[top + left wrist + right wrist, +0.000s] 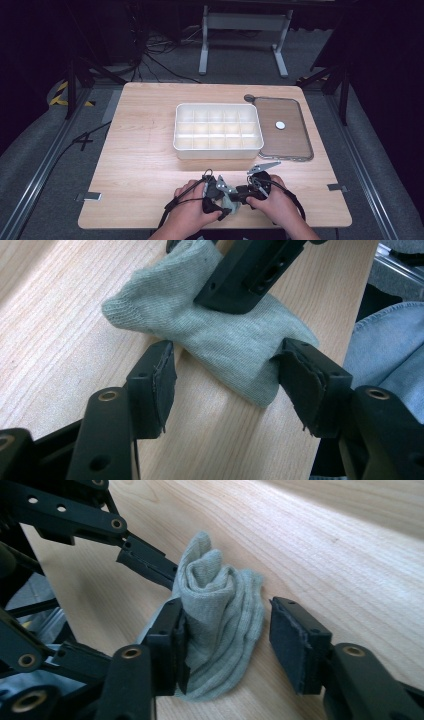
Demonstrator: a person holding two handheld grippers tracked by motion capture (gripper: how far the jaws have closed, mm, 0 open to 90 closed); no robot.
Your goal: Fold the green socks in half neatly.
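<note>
A grey-green sock [200, 325] lies bunched on the wooden table [140, 165], close to its front edge. My left gripper [232, 385] is open and straddles one end of the sock. Its right pad [300, 385] touches the cloth, and its left pad [160, 377] stands clear of it. My right gripper [232, 640] is open around the rolled sock [215, 610], with its left pad [177, 645] against the cloth and its right pad apart. In the high view, both grippers [222, 197] [242, 192] meet nose to nose in the person's hands.
A white box with several compartments [218, 150] stands mid-table. A clear lid [295, 145] with a small white disc [280, 125] on it lies to the box's right. The person's jeans [390, 340] are just past the table's front edge.
</note>
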